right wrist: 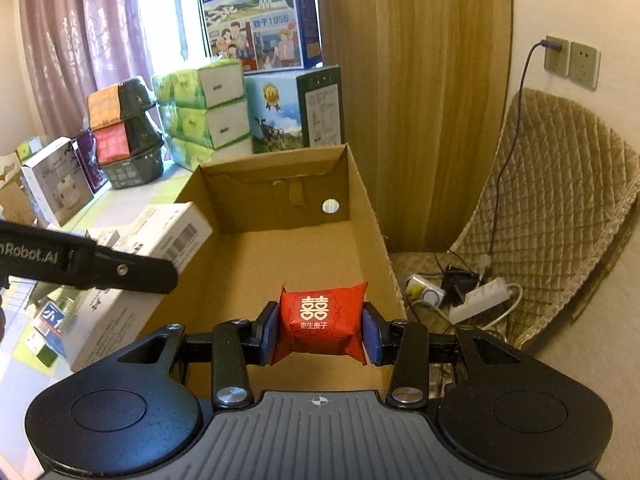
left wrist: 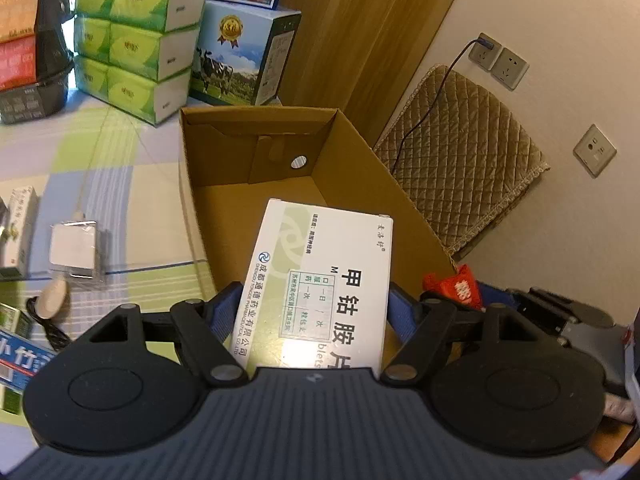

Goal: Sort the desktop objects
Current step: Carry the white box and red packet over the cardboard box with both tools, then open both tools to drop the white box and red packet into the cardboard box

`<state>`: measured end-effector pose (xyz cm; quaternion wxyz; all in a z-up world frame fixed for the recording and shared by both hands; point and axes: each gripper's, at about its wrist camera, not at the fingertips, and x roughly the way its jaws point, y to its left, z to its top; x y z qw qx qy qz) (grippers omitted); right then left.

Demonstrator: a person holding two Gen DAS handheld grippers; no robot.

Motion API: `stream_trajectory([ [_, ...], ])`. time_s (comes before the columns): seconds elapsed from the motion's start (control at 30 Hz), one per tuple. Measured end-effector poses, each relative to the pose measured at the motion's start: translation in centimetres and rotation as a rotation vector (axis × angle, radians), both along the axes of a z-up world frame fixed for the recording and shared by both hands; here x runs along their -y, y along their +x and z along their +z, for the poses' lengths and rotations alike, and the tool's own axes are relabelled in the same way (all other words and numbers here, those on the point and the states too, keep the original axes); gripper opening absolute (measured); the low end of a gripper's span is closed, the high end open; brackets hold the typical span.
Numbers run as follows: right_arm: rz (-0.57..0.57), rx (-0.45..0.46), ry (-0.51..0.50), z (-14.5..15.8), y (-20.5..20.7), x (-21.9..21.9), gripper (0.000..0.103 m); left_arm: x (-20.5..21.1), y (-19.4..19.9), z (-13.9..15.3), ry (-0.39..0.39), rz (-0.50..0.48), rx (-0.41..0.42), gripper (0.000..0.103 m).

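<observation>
Red packet (right wrist: 321,322) between right claw (right wrist: 321,330) pads

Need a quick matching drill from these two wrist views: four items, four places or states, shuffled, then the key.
1. white medicine box
2. red candy packet
3. cardboard box
4. green tissue packs

A. stacked at the back of the table
B. clamped in the right gripper
C. open, nothing on its floor
D. clamped in the left gripper

Pairs: 1-D, 2-B, 3-C, 4-A
</observation>
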<state>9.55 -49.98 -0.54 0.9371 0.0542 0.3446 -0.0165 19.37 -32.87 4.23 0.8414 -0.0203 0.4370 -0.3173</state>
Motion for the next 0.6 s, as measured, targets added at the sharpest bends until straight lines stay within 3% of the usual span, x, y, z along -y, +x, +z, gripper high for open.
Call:
stream_trajectory([
  [0.17,0.003,-0.010,-0.003,-0.7,0.3,0.1,0.040,0.6,0.6,-0.8,-0.024,0.006,-0.011,0.071],
  [0.27,0.005,-0.013,0.000,-0.9,0.2,0.2,0.040,0.6,0.7,-0.7,-0.029,0.021,0.000,0.082],
  [0.53,0.018,-0.004,0.007,-0.9,0.0,-0.3,0.042,-1.4,0.2,0.3,-0.030,0.044,0.040,0.082],
  [0.6,0.016,0.014,0.015,-0.7,-0.1,-0.3,0.068,-2.2,0.0,0.6,-0.036,0.051,0.042,0.082],
])
